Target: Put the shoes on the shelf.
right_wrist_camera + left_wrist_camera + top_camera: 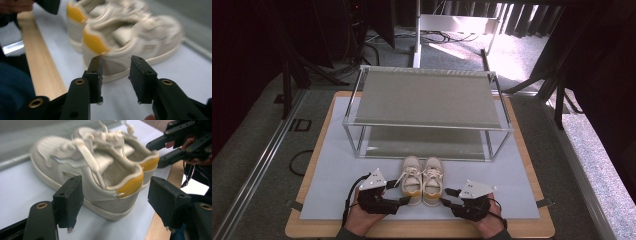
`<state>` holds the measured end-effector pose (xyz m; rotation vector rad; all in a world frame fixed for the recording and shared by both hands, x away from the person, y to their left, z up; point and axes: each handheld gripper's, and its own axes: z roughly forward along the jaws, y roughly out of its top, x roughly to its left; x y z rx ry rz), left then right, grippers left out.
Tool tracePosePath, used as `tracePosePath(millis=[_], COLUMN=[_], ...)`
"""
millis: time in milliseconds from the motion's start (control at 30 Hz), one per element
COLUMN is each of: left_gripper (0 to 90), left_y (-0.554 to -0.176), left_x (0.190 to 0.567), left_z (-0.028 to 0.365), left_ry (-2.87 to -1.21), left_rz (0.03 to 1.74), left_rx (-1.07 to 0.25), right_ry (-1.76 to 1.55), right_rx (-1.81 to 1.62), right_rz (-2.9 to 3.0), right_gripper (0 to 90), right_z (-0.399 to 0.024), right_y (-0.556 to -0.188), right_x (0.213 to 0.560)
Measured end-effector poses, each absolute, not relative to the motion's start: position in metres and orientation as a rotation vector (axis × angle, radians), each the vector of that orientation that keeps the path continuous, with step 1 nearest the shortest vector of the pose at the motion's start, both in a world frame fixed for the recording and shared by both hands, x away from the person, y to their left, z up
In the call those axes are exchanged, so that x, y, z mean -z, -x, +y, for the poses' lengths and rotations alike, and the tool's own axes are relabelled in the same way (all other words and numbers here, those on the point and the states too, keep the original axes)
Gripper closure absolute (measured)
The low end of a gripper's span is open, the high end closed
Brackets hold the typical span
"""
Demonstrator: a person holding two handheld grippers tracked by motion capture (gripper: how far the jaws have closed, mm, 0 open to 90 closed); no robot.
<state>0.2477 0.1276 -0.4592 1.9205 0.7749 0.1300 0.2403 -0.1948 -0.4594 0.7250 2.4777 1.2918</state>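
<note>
A: We start with the pair of small cream sneakers with yellow heel tabs. The left shoe (410, 174) and the right shoe (432, 174) stand side by side, touching or nearly so, on the pale mat (332, 170), just in front of the two-tier shoe rack (427, 127). Toes point at the rack, heels point back at us.

B: So the long axis of each shoe runs away from us, and our grippers come in from the sides at the heel end. Which is nearer?

A: Each is near its own shoe. The left gripper (401, 201) sits just outside the left shoe's heel, and the right gripper (447, 201) just outside the right shoe's heel.

B: And the jaws?

A: In the left gripper view our jaws stand wide, with the heel of the near shoe (100, 180) ahead of them and between their lines, but the pads do not touch it. We hold nothing there.

B: The right one looks narrower.

A: Yes, in the right gripper view the jaws are partly closed, with a clear gap. The heel of the near shoe (130, 47) lies just beyond the tips. That view is blurred, so we cannot be sure, but the pads seem short of the shoe, gripping nothing.

B: Then we judge each gripper must push forward along the heel before closing.
</note>
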Motion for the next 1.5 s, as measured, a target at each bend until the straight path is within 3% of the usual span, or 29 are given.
tracePosePath(millis=[133,633,1500], left_gripper=[32.9,34.0,52.5], left_y=[-0.252,-0.266,-0.277], left_x=[0.452,0.45,0.458], left_z=[0.134,0.119,0.105], left_ry=[-1.893,-1.931,-1.978], left_rz=[0.809,0.937,1.019], left_rx=[-0.165,-0.294,-0.245], right_ry=[-0.803,-0.895,-1.013], right_rx=[-1.36,-1.24,-1.13], right_rz=[2.41,2.35,2.371], right_gripper=[63.4,49.3,57.7], right_z=[-0.202,-0.174,-0.159], right_y=[-0.245,-0.261,-0.265], right_x=[0.45,0.44,0.446])
